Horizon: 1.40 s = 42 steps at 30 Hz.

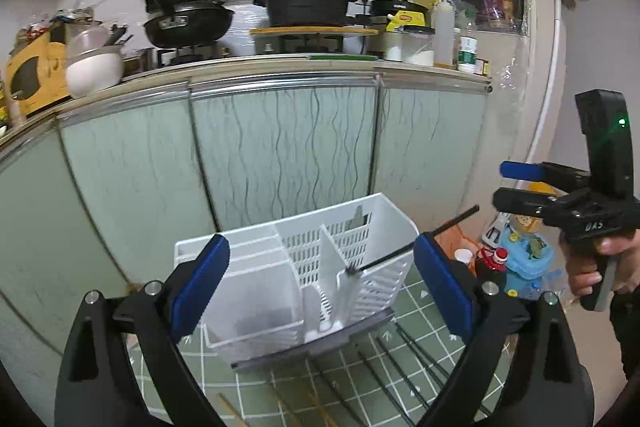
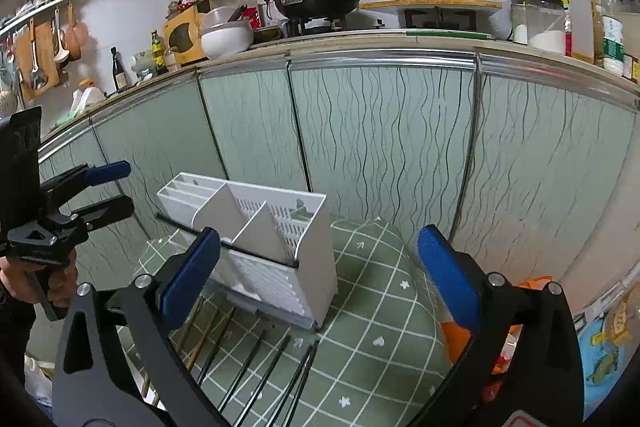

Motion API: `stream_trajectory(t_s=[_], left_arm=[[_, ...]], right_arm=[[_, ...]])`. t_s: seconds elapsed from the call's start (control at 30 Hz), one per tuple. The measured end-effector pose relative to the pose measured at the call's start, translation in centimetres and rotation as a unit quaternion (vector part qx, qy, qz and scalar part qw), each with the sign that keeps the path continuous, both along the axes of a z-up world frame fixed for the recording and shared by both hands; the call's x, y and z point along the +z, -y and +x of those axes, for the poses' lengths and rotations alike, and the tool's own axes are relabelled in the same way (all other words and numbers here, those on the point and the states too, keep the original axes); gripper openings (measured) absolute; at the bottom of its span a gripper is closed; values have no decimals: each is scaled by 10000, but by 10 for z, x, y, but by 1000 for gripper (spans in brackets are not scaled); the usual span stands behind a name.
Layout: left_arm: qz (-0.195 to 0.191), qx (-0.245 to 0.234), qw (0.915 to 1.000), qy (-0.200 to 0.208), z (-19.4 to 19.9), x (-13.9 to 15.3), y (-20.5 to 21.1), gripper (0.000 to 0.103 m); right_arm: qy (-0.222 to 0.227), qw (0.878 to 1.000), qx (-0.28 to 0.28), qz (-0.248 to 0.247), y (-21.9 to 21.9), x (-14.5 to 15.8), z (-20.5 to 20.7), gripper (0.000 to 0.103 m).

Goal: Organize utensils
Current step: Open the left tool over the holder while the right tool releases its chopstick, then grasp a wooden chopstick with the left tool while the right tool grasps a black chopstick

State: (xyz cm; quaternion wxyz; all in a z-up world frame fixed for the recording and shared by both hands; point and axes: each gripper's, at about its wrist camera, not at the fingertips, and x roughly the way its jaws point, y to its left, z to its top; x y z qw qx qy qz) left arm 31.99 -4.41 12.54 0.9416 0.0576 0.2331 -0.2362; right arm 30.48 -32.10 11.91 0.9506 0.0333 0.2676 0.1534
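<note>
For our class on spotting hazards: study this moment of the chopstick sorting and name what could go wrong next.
1. One black chopstick lies slanted across the white holder with its end sticking out past the rim; a nudge could tip it out.
2. The loose chopsticks lie close together on the green cloth, so the open right gripper may pinch two at once.
3. The open left gripper straddles the light holder and could knock it.

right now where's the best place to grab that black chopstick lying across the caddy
Judging by its pose, take the black chopstick by the bare end overhanging the white caddy rim toward the right gripper, closing across the thin shaft from above; its other end sits down among the dividers.
</note>
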Motion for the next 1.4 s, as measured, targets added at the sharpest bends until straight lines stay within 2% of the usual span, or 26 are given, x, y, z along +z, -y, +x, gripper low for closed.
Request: stream_trajectory(t_s=[0.33,0.5,0.63,1.03,1.23,1.4], left_arm=[[-57,427,9989,192,-49,0,-28,99],[139,548,9978,337,-77,-10,-31,99],[71,642,9976,259,-95,-24,-36,99],[73,828,9965,37,-132,-76,-39,99],[115,903,9959,-10,-147,-98,-41,99],[67,1123,9936,-110,-157,-119,-46,99]], right_arm=[[-13,9999,-77,-95,-9,-6,-46,95],[-100,9995,-94,-293,-20,-18,-66,95],[-167,9989,-76,-423,-29,-29,-80,95],[-731,9953,-74,-631,-39,-82,-104,95],[-1123,9904,-58,-806,-47,-119,-110,95],[-1174,9905,-71,-707,-50,-143,-121,95]])
